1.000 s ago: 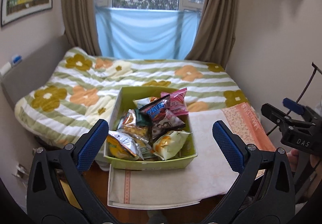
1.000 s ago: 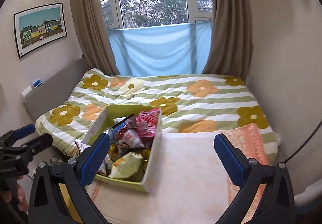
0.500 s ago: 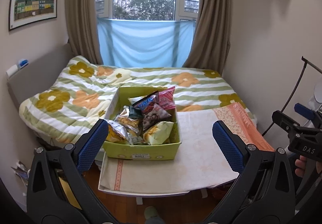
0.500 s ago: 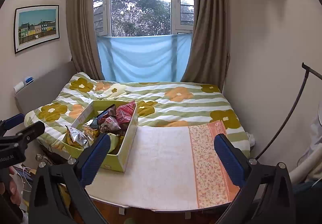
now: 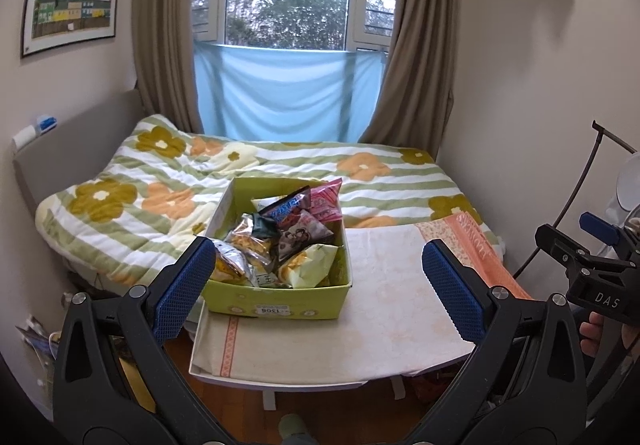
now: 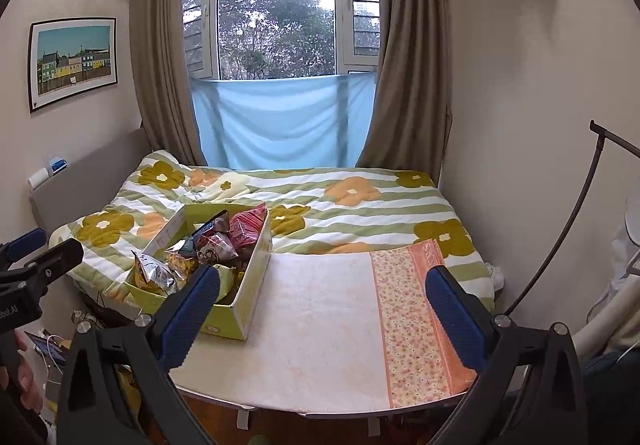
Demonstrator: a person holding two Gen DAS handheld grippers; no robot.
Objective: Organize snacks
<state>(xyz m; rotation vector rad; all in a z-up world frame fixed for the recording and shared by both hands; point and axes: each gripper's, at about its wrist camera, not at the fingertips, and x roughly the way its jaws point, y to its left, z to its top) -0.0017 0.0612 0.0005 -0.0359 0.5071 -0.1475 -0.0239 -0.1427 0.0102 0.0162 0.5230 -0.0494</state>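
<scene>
Both tongs, left (image 5: 316, 277) and right (image 6: 318, 299), gape empty short of the box (image 5: 280, 307) at the worktop's (image 5: 392, 325) 9 o'clock edge, where crammed, probably slippery snacks (image 5: 280, 241) could spill floorward.

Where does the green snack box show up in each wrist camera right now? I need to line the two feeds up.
Left wrist view: the green snack box sits centre-left, at the left end of the table, just beyond the left finger.
Right wrist view: the green snack box sits left of centre, at the table's left edge.
Shared landmark: the blue cloth under the window.
</scene>
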